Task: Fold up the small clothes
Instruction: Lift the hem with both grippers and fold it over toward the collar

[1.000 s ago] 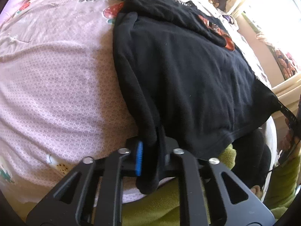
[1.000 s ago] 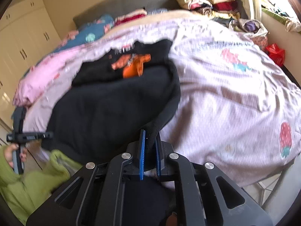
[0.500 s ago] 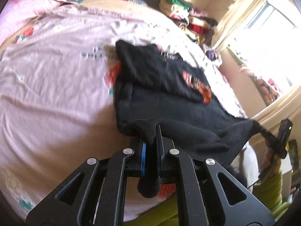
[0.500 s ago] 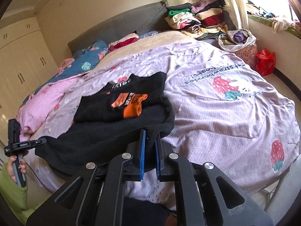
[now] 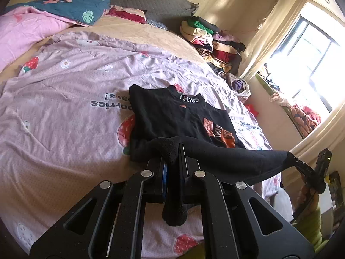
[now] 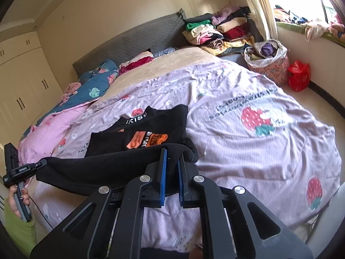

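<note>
A black shirt (image 5: 170, 116) with an orange print lies on the pink strawberry bedspread (image 5: 64, 129), its upper part flat and its sleeves folded in. My left gripper (image 5: 172, 153) is shut on one corner of the shirt's bottom hem. My right gripper (image 6: 171, 157) is shut on the other corner of the black shirt (image 6: 151, 133). The hem hangs stretched between them, lifted above the bed. In the left wrist view the right gripper (image 5: 301, 166) shows at the far end of the hem; in the right wrist view the left gripper (image 6: 38, 164) shows likewise.
A stack of folded clothes (image 6: 215, 30) sits at the bed's far corner by the grey headboard (image 6: 133, 41). A laundry basket (image 6: 269, 62) and red bag (image 6: 298, 75) stand on the floor. Pink and blue quilts (image 5: 43, 19) lie at the bed's head.
Both grippers have lifted the shirt's bottom hem off the bed's near edge and carried it up and forward over the shirt. The views now tilt up to show the whole room.
</note>
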Available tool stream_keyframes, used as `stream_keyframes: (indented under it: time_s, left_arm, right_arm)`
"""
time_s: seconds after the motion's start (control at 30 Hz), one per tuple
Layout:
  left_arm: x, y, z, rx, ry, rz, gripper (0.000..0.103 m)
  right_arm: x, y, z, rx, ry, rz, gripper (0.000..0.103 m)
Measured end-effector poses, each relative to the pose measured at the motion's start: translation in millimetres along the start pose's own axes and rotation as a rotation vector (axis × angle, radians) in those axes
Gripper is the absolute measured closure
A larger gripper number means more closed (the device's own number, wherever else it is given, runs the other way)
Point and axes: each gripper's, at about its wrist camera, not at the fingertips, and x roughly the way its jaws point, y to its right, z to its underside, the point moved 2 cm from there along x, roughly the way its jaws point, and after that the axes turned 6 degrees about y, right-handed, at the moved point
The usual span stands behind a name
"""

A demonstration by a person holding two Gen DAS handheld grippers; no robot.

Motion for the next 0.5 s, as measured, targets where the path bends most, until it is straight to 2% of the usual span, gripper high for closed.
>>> stream_keyframes:
  time_s: [0.27,0.5]
  left_arm:
    - [9.8,-10.1,-11.0,-0.062,0.044,0.004,0.101]
    - [23.3,-12.9,-24.0,-0.067,0.071,-0.019,0.101]
  right_arm:
    - [25.7,-2.5,-25.2,0.014,-0.001,0.02,0.095]
    - [50.5,-7.5,-44.7,0.0,-0.004,0.04,0.095]
